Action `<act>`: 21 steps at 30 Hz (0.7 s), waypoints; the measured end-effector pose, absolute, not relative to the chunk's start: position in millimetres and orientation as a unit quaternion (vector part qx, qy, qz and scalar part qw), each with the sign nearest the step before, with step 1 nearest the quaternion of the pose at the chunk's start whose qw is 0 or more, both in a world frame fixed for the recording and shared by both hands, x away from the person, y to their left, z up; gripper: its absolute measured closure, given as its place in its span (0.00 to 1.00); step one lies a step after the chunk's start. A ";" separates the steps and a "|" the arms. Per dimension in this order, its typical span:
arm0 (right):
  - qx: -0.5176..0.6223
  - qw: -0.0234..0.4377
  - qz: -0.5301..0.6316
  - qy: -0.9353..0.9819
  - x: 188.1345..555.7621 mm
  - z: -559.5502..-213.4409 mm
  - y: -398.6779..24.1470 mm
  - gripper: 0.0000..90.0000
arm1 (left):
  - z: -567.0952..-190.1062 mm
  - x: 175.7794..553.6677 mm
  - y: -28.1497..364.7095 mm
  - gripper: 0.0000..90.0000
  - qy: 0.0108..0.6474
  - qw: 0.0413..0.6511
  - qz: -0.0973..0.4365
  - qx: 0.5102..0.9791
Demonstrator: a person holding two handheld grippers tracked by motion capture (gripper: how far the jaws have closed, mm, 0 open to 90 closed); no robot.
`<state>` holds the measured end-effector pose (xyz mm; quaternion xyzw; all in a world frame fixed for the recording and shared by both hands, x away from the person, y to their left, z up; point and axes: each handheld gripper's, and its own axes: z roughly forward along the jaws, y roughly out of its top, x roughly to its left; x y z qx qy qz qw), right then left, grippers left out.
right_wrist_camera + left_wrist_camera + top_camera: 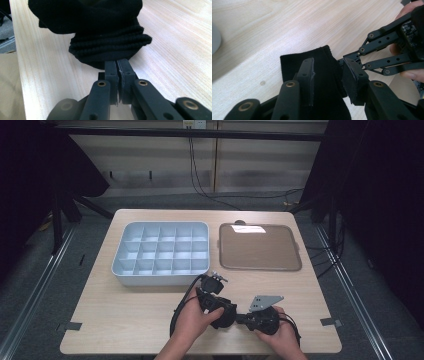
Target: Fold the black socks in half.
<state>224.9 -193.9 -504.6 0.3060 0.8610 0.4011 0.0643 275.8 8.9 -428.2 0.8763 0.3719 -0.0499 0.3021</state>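
Two grippers meet at the near edge of the wooden table (125,320), and between them we see a black sock (227,315), a soft knitted piece with a ribbed cuff. It lies a little right of the table's middle, close to the person's hands.

We see the right gripper (117,65) with its two jaws pressed together, only a thin line between the pads, and they pinch the edge of the sock just below the ribbed cuff. In the high view this gripper (243,318) points to the left, toward the other one, and it carries a grey three-cornered plate on top.

We see the left gripper (331,75) with its jaws partly open. The black cloth lies between and under them. The left pad (308,75) rests against the cloth, but the right pad (353,78) stands apart from it, so we do not count this as a grip. In the high view the left hand (192,317) holds this gripper (220,312) just beside the sock.

Farther away, on the left half of the table, stands a pale blue organiser tray (162,276) with many small compartments. To the right of it, at the same distance, lies a flat brown tray (260,266) with a light rim. The two trays are near each other but not touching.
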 end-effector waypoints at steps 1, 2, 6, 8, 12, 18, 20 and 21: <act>0.306 0.065 0.401 0.861 225.0 -504.6 -193.9 0.97 | -427.4 276.3 10.0 0.68 0.372 0.302 -0.048 0.877; 0.306 0.064 0.402 0.861 224.9 -504.7 -193.9 0.97 | -427.1 276.5 10.8 0.68 0.375 0.303 -0.049 0.875; 0.305 0.065 0.401 0.861 225.0 -504.6 -193.9 0.97 | -425.8 277.5 14.2 0.67 0.378 0.305 -0.046 0.873; 0.306 0.065 0.401 0.861 225.0 -504.7 -193.9 0.97 | -425.3 278.4 16.5 0.65 0.379 0.304 -0.043 0.873; 0.304 0.065 0.401 0.862 225.0 -504.7 -194.0 0.97 | -424.9 281.5 21.9 0.62 0.385 0.306 -0.037 0.870; 0.306 0.064 0.400 0.862 224.9 -504.6 -194.1 0.97 | -427.8 286.1 33.5 0.60 0.398 0.306 -0.031 0.865; 0.306 0.063 0.401 0.861 224.9 -504.8 -194.0 0.97 | -431.9 287.4 37.8 0.59 0.408 0.304 -0.035 0.860; 0.305 0.063 0.400 0.862 225.0 -504.8 -194.1 0.97 | -433.2 287.9 39.0 0.58 0.410 0.302 -0.035 0.860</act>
